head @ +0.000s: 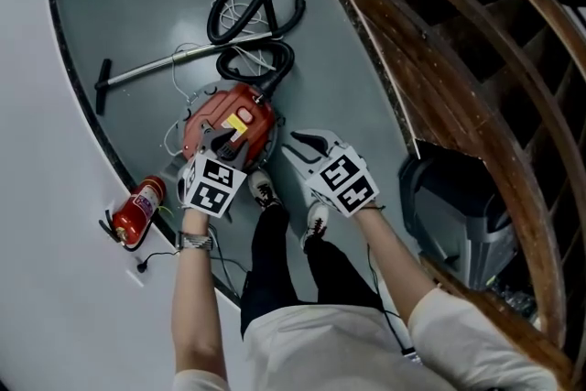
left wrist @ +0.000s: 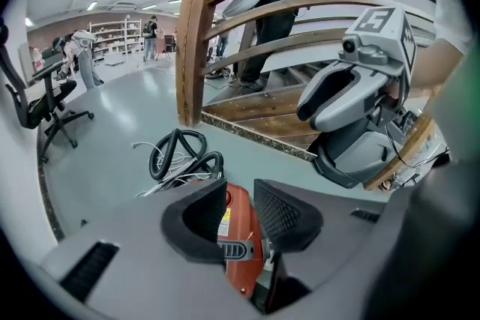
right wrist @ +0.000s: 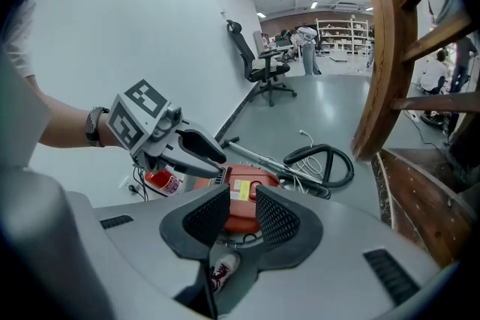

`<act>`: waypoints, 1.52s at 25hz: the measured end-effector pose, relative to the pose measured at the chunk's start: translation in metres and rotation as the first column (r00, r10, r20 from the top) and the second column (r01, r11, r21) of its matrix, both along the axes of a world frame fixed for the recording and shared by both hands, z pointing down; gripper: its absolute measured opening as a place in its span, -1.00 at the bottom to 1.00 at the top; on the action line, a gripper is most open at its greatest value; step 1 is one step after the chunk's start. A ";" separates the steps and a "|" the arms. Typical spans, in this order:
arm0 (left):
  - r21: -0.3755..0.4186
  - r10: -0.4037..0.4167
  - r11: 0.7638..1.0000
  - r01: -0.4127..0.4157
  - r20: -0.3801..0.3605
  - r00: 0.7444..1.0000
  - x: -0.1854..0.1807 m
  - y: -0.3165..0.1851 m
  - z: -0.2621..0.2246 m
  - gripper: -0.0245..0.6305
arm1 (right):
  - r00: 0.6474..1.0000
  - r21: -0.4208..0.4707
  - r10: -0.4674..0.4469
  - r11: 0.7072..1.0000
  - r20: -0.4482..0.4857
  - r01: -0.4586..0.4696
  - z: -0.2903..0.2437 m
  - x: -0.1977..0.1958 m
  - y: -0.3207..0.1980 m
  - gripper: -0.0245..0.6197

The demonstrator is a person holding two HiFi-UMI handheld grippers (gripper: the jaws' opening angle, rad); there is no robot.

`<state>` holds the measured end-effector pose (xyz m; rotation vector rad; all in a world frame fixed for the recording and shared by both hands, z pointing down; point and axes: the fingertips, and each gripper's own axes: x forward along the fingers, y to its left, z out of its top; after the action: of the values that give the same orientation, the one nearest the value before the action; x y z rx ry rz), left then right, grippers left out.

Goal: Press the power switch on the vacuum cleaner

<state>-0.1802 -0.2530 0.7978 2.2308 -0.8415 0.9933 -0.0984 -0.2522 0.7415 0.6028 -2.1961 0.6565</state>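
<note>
Down on the grey floor, at the middle of the head view, lay the red vacuum cleaner (head: 229, 125) with a yellow label (head: 240, 122) on its top, its black hose (head: 258, 12) looped above it in the frame and its metal wand (head: 156, 66) stretching off toward the left edge. The person stood over it, both shoes (head: 264, 189) just below the canister in the picture. The left gripper (head: 222, 145) hung over the lower part of the canister; from its own view the jaws stood well apart with nothing pinched, the vacuum's red body showing through the gap beyond them (left wrist: 240, 210). I could not tell whether its tips touched the casing. The right gripper (head: 305, 143) was held just to the right of the vacuum, over bare floor, and it too was released: its pads stood parted in the right gripper view (right wrist: 241, 215), empty, with the canister and one shoe visible past them. Which part of the casing was the power switch I could not make out. A red fire extinguisher (head: 139, 211) lay at the lower left, near the white wall. A curved wooden railing (head: 439, 78) filled the right side of the head view, with a grey plastic appliance (head: 458, 206) at its foot. A black office chair (right wrist: 262, 65) stood far back in the room.
</note>
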 end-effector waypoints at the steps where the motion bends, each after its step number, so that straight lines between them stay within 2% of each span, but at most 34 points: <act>1: -0.002 -0.003 1.000 0.003 -0.002 1.000 0.000 -0.001 0.002 -0.57 | 1.000 -0.009 -0.001 1.000 -0.004 0.001 0.007 0.000 -0.001 -0.60; 7: -0.010 -0.008 1.000 0.008 -0.008 1.000 -0.002 -0.003 0.016 -0.56 | 1.000 -0.048 0.019 0.999 0.017 -0.018 0.038 -0.011 -0.011 -0.60; 16: -0.018 -0.025 1.000 0.025 -0.029 0.999 -0.005 -0.004 0.034 -0.56 | 1.000 -0.078 -0.001 0.997 0.000 0.001 0.081 -0.030 -0.024 -0.59; 28: -0.083 -0.026 0.996 0.024 -0.026 0.999 -0.005 0.003 0.053 -0.58 | 1.000 -0.121 -0.004 0.993 -0.017 0.002 0.125 -0.043 -0.033 -0.59; 38: -0.086 -0.019 0.996 0.021 0.019 1.000 -0.010 0.001 0.063 -0.80 | 0.999 -0.177 0.030 0.984 -0.020 -0.033 0.158 -0.045 -0.035 -0.58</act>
<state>-0.1900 -0.2518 0.8610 2.1395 -0.8124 1.0228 -0.1433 -0.2876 0.8992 0.5493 -2.0884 0.8501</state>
